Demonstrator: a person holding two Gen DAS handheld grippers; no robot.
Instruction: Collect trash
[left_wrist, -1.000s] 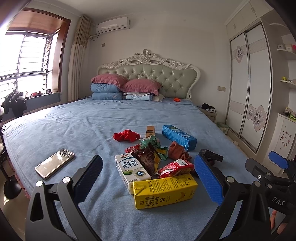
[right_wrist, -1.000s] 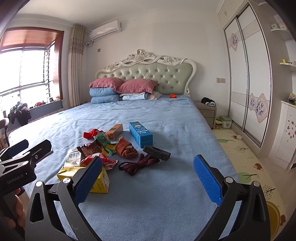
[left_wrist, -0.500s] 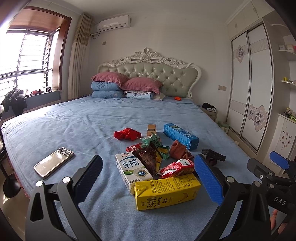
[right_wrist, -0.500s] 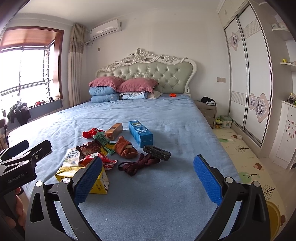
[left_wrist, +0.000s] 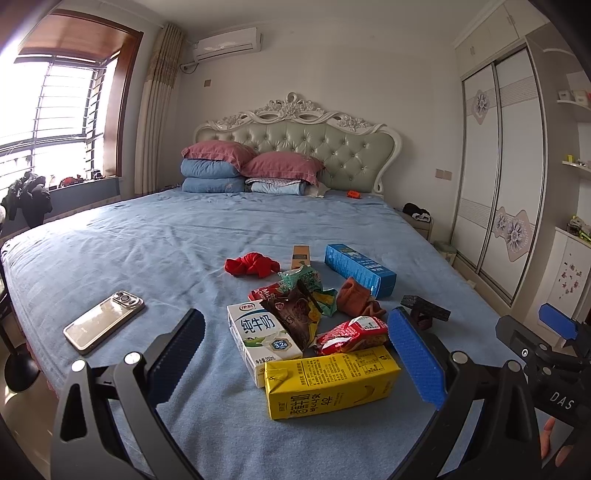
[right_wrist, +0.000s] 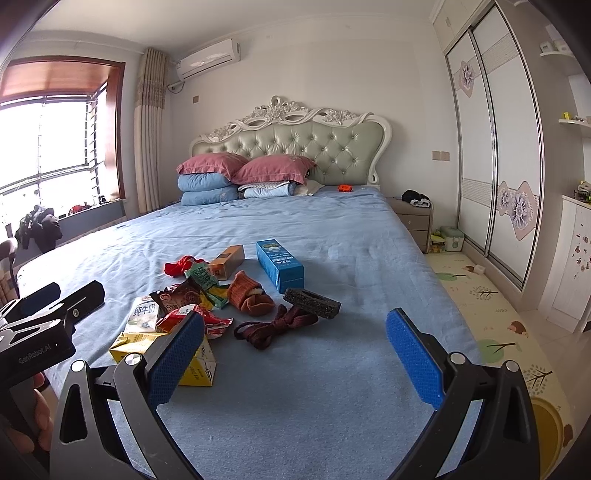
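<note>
A pile of trash lies on the blue bed. A yellow drink carton (left_wrist: 330, 382) lies nearest, with a white milk carton (left_wrist: 260, 338), a red snack wrapper (left_wrist: 352, 334), a brown wrapper (left_wrist: 295, 317) and green wrappers (left_wrist: 314, 286) behind it. A blue box (left_wrist: 360, 269) and a small brown box (left_wrist: 300, 256) lie farther back. My left gripper (left_wrist: 295, 363) is open and empty, just short of the yellow carton. My right gripper (right_wrist: 295, 363) is open and empty, to the right of the pile, with the yellow carton (right_wrist: 155, 347) behind its left finger.
A phone (left_wrist: 103, 321) lies on the bed at the left. A red cloth (left_wrist: 251, 266), an orange sock (right_wrist: 251, 297), a dark red cord (right_wrist: 275, 326) and a black block (right_wrist: 312, 302) lie among the trash. Pillows (left_wrist: 251, 170) are at the headboard. A wardrobe (right_wrist: 495, 147) stands right.
Both grippers have drifted slightly; the pile sits a little lower and nearer in the views. Nothing was grasped or moved.
</note>
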